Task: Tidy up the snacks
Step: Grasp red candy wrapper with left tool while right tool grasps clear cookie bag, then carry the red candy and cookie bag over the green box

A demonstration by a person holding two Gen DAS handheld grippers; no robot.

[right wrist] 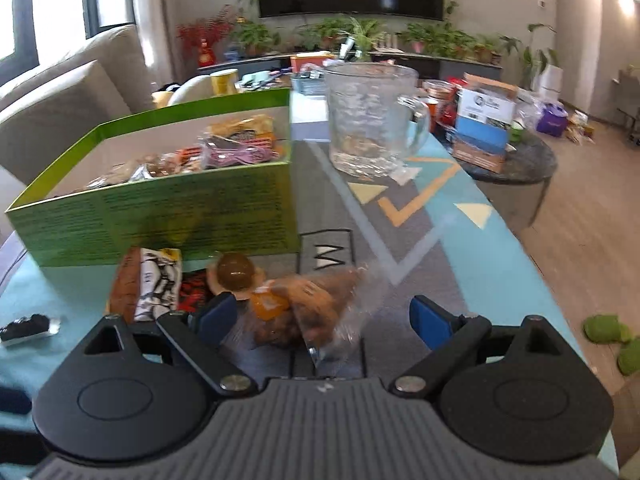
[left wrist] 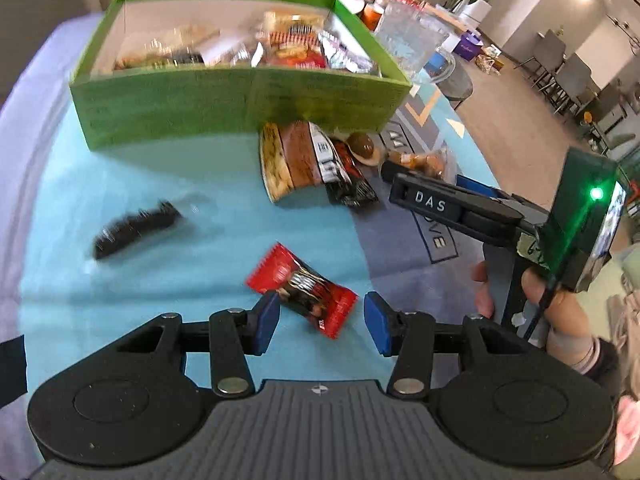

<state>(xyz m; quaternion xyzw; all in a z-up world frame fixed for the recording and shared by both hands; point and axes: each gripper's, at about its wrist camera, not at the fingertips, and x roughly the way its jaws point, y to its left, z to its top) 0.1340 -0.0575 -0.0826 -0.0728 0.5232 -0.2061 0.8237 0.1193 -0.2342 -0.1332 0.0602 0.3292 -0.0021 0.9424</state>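
The left gripper [left wrist: 322,322] hangs over the blue cloth [left wrist: 120,272] on the counter, its blue fingers [left wrist: 266,322] standing moderately wide. A red wrapper [left wrist: 302,290] lies flat on the cloth between the fingertips; the left finger overlaps the wrapper's edge in this view, but the right one is clear of it, so nothing is gripped. Further toward the counter's left edge lies a dark packet [left wrist: 136,228], blurred.

The green box [left wrist: 240,108] stands toward the far edge of the counter, open-topped and partly filled with wrapped snacks [left wrist: 296,50]. Just in front of its near wall sits a small heap: a striped bag [left wrist: 296,160], a black-red sachet [left wrist: 352,180] touching it, and a round brown sweet [left wrist: 362,146].

The right gripper [right wrist: 322,318] is near that heap, fingers [right wrist: 426,320] also moderately wide. A clear bag of brown pieces [right wrist: 312,304] lies between them; the left finger sits just beside it, the right well apart, no grip. From the left camera a hand [left wrist: 532,292] holds the right gripper's handle.

A glass mug [right wrist: 368,120] stands beyond the box's right corner, on the patterned runner [right wrist: 400,208].
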